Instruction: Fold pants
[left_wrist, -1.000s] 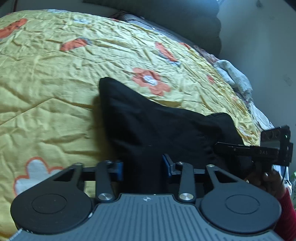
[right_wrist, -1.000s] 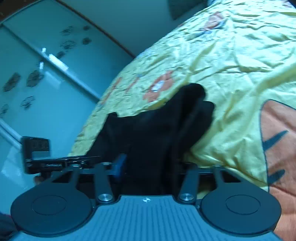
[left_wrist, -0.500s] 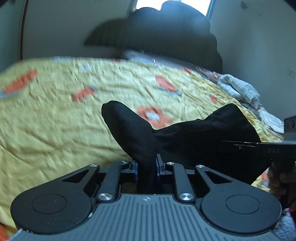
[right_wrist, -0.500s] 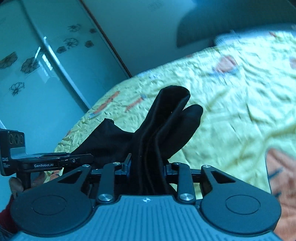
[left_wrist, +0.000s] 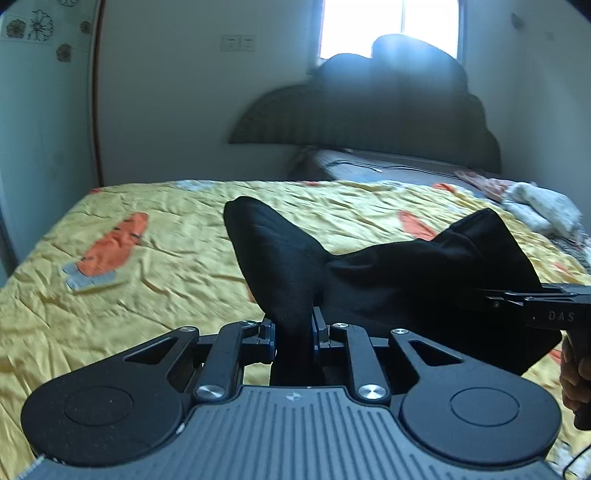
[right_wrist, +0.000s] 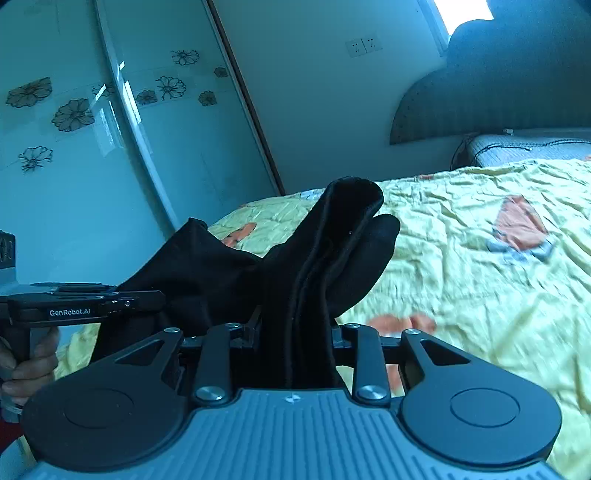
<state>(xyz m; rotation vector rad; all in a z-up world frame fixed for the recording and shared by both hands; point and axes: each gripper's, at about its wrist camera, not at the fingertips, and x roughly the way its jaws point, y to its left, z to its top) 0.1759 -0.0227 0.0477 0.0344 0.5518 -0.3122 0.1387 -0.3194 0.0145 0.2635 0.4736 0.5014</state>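
The black pants (left_wrist: 388, 280) are held up off the yellow bedspread (left_wrist: 155, 266), strung between both claws, probably so one edge can be carried over as a fold. The left gripper (left_wrist: 293, 332) is pinched narrow on a thin bunch of cloth, while the right gripper (right_wrist: 295, 339) is clamped on a thicker wad with seams showing. Some slack is left sagging in the middle, so it'll likely need pulling taut.

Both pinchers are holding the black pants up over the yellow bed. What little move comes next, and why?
Probably carry the pants forward and lay them over. Left gripper and right gripper each pinch a bunch of cloth, lifted above the bedspread, so the fold seems ready to lower.
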